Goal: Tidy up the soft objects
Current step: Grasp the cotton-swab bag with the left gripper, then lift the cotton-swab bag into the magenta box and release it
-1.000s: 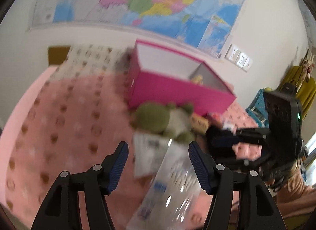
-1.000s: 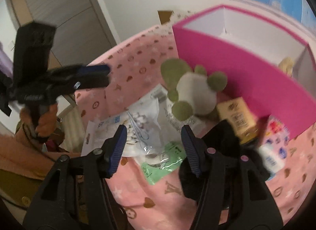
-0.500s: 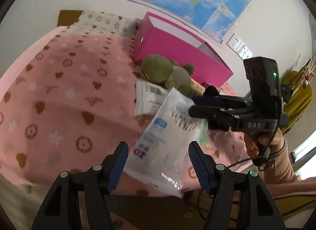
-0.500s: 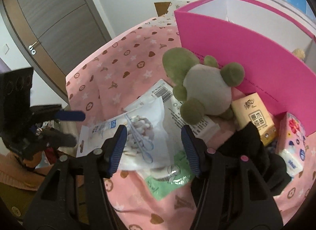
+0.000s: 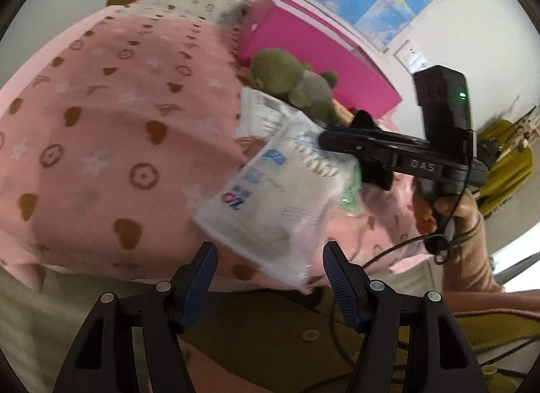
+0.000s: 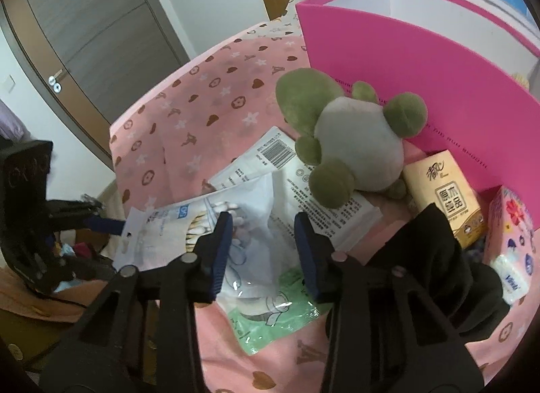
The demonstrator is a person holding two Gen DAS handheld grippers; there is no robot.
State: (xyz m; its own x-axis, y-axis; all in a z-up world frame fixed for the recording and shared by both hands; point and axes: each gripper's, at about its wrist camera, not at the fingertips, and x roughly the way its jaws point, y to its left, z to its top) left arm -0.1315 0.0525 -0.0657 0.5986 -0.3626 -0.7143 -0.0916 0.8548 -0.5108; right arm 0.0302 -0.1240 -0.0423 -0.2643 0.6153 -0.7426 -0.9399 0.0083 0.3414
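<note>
right gripper [image 6: 263,241] jaws just narrowed, astride cotton-swab bag [image 6: 202,227], not yet clamped | bag's long axis toward 10 o'clock | left gripper [image 5: 268,268] jaws apart, empty, bag at 12 o'clock

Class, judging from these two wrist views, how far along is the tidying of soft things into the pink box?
Done: little; the pink box looks nearly empty. In hand: the right gripper has just been closing around the cotton swab bag, the left gripper open near it. Left: plush toy, tissue packs, black cloth.

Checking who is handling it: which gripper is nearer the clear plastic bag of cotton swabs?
Right. The right gripper straddles the clear plastic bag of cotton swabs; the left gripper hangs open just short of its lower edge.
</note>
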